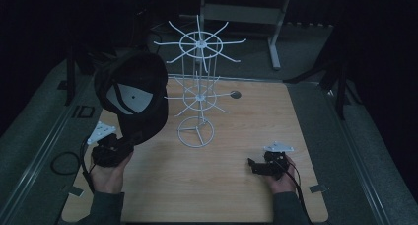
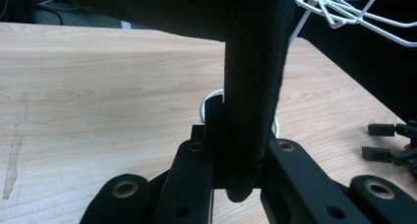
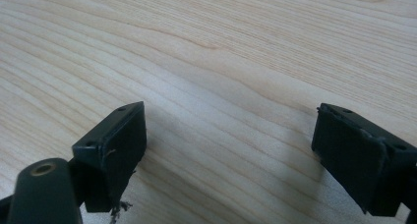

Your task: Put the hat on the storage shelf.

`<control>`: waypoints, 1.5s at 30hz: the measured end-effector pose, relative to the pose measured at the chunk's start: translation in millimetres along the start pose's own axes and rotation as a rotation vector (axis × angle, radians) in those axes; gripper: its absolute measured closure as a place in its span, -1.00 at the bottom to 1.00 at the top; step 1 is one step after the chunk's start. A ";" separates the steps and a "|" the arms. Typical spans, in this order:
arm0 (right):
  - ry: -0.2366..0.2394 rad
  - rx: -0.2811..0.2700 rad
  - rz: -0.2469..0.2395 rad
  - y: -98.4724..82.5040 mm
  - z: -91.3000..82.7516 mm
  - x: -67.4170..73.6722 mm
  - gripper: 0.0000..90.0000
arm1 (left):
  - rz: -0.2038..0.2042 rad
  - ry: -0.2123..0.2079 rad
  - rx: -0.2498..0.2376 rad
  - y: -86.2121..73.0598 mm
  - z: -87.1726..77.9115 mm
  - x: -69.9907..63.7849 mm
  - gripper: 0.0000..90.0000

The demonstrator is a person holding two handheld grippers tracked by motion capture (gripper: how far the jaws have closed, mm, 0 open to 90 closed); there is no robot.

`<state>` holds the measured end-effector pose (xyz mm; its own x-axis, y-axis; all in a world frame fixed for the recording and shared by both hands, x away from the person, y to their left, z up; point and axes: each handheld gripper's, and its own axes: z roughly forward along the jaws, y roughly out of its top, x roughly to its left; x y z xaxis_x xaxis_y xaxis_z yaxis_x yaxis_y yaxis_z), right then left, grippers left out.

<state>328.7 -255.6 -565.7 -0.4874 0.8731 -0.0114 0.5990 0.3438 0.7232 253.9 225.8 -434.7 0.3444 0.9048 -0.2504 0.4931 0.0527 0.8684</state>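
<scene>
My left tool [image 1: 121, 148] clamps black cap [image 1: 133, 94] by brim, raised left of white wire rack [image 1: 197, 94]. My right tool [image 1: 256, 166] rests wide, empty, on worktop [image 1: 236, 136]. Step: carrying cap. Next: hang cap on rack arm.

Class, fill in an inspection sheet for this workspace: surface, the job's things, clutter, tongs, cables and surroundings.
Surface: wooden table, long stain in the left gripper view.
Job's things: black cap held aloft; white wire rack standing mid-table.
Clutter: nothing seen.
Tongs: left tongs shut on the cap's brim; right tongs open, low over bare wood.
Cables: black cable looped left of the table.
Surroundings: dark; grey frame behind.
</scene>
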 end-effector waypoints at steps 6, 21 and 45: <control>0.000 0.000 0.000 0.0 0.0 0.0 -0.71 | 0.007 0.000 -0.004 2.5 -1.4 -1.3 0.92; 0.000 0.002 0.002 0.1 -0.1 0.1 -0.71 | 0.025 0.014 -0.015 6.8 -4.4 -3.7 0.92; 0.000 0.002 0.002 0.1 -0.1 0.1 -0.71 | 0.041 0.040 -0.054 12.4 -15.3 -5.6 0.92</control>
<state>328.6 -255.5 -565.5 -0.4867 0.8735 -0.0101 0.6009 0.3431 0.7220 245.9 227.9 -416.0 0.3310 0.9226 -0.1980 0.4347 0.0372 0.8998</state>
